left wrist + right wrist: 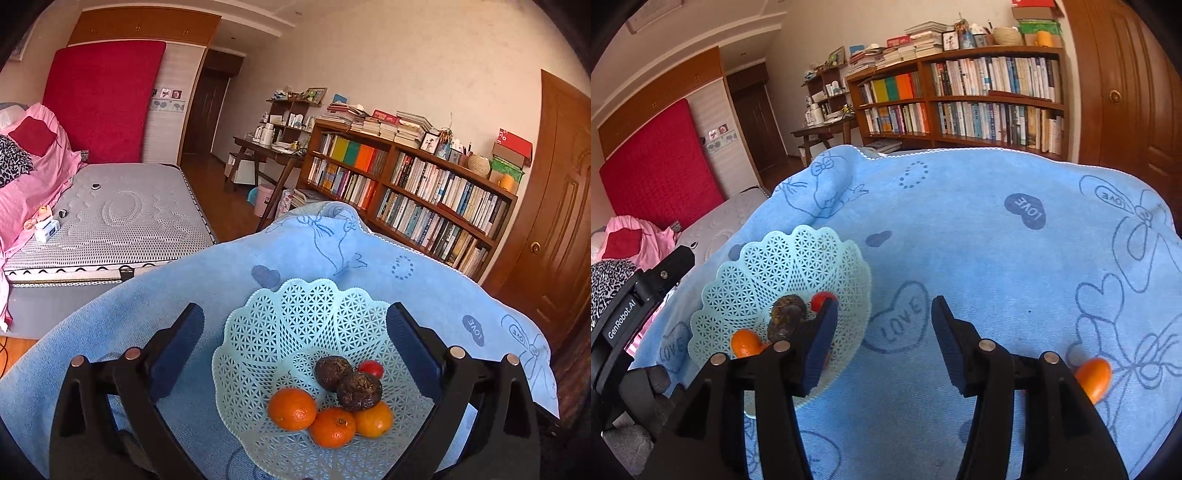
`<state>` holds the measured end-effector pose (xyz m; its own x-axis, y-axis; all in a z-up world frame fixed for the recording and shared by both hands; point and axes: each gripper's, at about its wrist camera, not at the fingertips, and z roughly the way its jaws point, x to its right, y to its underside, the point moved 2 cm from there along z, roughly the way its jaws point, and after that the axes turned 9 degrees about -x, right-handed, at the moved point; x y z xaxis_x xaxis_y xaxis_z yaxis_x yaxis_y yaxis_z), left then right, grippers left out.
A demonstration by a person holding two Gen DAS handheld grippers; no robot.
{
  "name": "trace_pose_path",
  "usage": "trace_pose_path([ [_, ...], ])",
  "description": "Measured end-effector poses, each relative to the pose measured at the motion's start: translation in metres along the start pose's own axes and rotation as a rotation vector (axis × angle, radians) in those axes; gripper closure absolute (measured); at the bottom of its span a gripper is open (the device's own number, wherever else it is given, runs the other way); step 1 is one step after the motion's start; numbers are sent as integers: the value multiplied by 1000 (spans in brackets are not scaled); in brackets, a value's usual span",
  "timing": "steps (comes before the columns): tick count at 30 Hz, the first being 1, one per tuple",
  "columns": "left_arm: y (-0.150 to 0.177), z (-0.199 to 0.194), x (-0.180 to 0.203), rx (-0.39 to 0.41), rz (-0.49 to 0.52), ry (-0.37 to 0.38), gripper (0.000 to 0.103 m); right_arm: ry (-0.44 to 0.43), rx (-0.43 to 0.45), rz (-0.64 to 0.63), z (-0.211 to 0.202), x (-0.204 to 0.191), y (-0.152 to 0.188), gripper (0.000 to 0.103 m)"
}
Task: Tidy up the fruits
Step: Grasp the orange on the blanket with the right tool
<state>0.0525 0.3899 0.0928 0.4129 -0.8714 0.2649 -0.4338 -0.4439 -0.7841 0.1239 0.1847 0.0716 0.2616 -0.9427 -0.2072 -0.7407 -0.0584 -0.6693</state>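
Note:
A pale green lattice basket (306,321) (786,258) rests on a blue towel (147,295) (979,240). Inside lie three oranges (292,408), two dark brown fruits (359,391) and a small red fruit (371,368). My left gripper (293,325) is open and hovers above the basket, its fingers straddling it, nothing held. My right gripper (884,317) is open over bare towel just right of the basket, its left finger overlapping the basket's rim in the view. One loose orange (1095,374) lies on the towel at the right, partly hidden behind the right finger.
The towel-covered surface ends at its far edge, with a long bookshelf (406,184) (960,99) behind. A bed (122,214) with a red headboard stands at the left, a wooden desk (266,151) at the back, a brown door (554,203) at the right.

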Motion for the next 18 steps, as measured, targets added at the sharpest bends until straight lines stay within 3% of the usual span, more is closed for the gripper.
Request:
trace_pose_path([
  [18, 33, -6, 64, -30, 202, 106, 3, 176, 34, 189, -38, 117, 18, 47],
])
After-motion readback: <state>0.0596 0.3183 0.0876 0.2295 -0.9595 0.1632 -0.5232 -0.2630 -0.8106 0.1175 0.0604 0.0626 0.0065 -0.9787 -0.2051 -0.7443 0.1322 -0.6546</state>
